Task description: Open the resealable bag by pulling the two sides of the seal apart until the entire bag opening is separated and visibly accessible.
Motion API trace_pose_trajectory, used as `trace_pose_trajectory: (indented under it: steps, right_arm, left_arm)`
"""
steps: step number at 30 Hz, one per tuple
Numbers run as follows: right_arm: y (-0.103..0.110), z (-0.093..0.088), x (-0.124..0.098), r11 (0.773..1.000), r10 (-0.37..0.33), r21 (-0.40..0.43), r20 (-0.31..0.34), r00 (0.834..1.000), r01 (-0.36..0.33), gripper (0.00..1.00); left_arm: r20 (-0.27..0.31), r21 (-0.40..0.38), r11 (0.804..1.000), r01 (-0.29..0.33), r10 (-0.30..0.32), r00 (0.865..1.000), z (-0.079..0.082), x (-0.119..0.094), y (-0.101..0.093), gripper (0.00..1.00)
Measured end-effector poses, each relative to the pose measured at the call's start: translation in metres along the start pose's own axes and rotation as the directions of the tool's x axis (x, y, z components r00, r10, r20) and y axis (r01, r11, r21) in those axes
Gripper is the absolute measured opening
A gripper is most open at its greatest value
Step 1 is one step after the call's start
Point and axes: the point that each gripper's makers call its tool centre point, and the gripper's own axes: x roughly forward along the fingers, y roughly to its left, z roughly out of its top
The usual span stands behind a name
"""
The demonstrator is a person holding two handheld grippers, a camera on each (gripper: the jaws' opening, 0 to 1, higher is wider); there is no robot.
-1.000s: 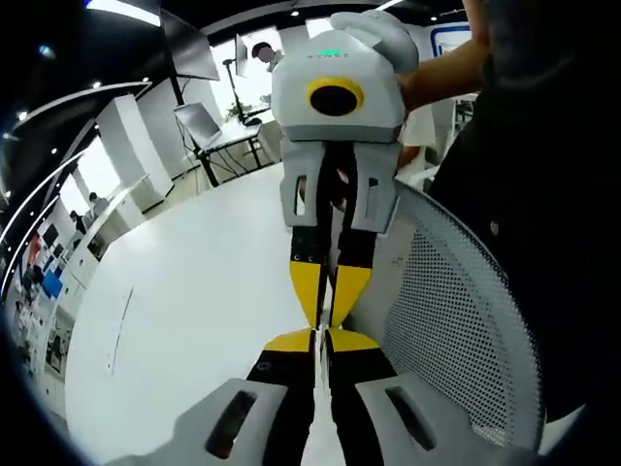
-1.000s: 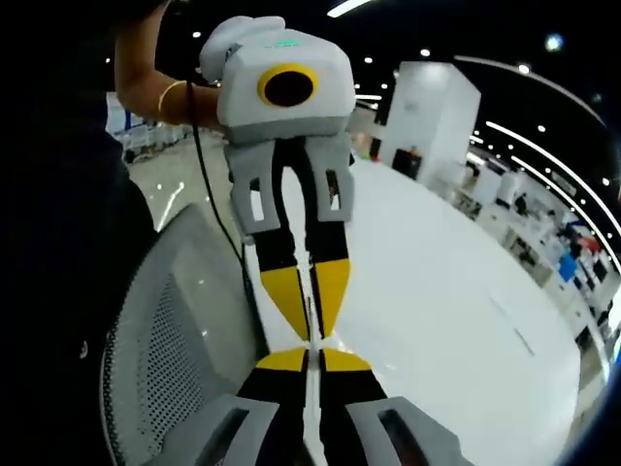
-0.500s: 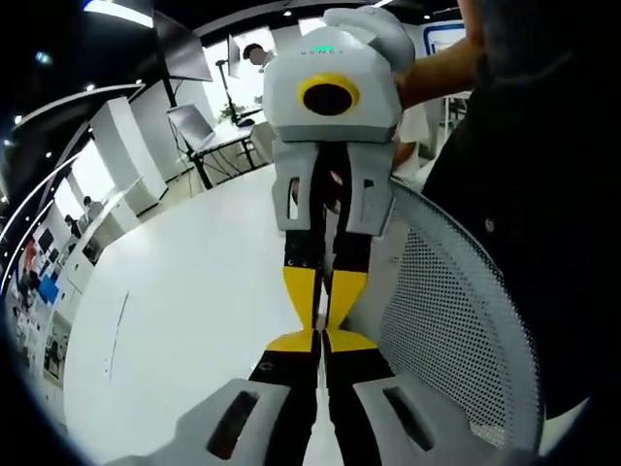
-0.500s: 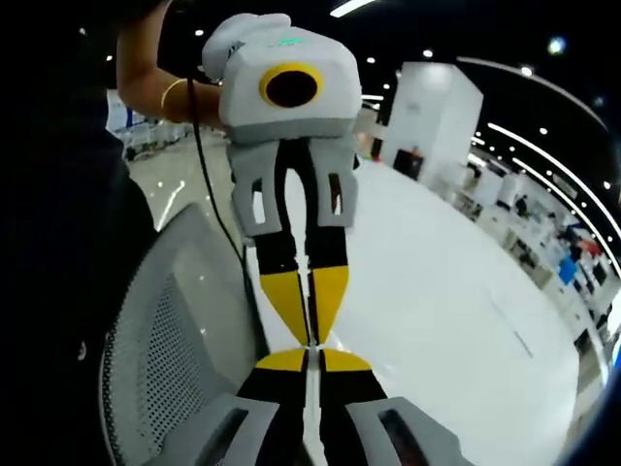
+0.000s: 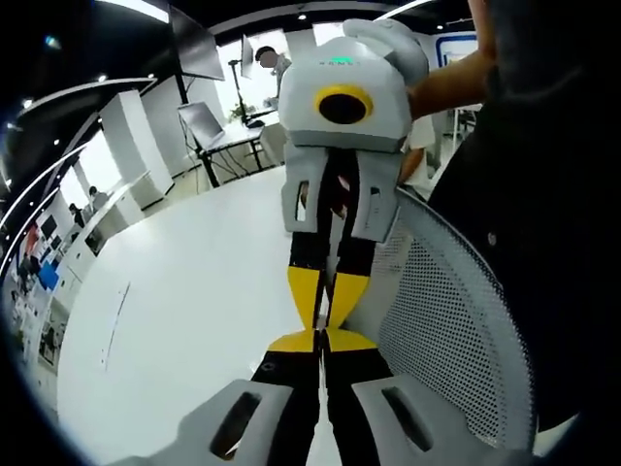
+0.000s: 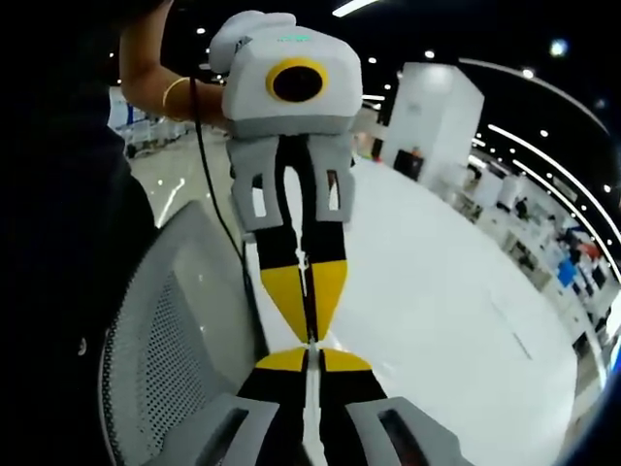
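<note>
In the left gripper view my left gripper point(image 5: 320, 342) rises from the bottom with its yellow-tipped jaws pressed together. My right gripper point(image 5: 322, 325) hangs down from the top, also shut, and meets it tip to tip. The right gripper view mirrors this: my right gripper point(image 6: 310, 357) is shut at the bottom, and the left gripper point(image 6: 309, 335) points down at it, tips touching. A thin pale line runs between the shut jaws. I cannot tell whether anything thin is pinched there.
A white tabletop point(image 5: 184, 320) point(image 6: 437, 320) lies below the grippers. A grey mesh chair back point(image 5: 456, 340) point(image 6: 165, 340) stands close beside them. The person's dark clothing point(image 5: 543, 194) and a bare forearm point(image 6: 146, 78) are close behind. An office hall with desks lies farther back.
Both views have shifted slightly with the hands. The grippers stay shut and tip to tip, with nothing visibly taken or let go.
</note>
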Motion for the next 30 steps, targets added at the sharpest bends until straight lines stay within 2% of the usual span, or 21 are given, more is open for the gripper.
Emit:
trace_pose_trajectory:
  steps: [6,9,16,30]
  right_arm:
    - [0.000,-0.004,0.000,1.000,-0.001,-0.011,-0.021,1.000,0.001,0.00]
    - [-0.001,-0.005,-0.001,1.000,-0.001,0.004,-0.014,1.000,0.001,0.00]
    - [-0.001,-0.015,-0.002,1.000,-0.006,0.001,-0.047,0.999,0.006,0.00]
    - [-0.003,-0.018,-0.003,1.000,-0.017,0.017,-0.050,0.999,0.018,0.00]
  left_arm:
    - [-0.010,0.001,1.000,-0.001,0.001,1.000,0.000,-0.002,-0.001,0.00]
    - [-0.003,-0.003,1.000,-0.004,0.004,1.000,0.001,-0.004,0.001,0.00]
    - [0.006,-0.006,1.000,-0.002,0.002,1.000,0.002,-0.006,0.000,0.00]
    - [0.008,-0.006,1.000,-0.026,0.026,1.000,0.002,-0.013,0.004,0.00]
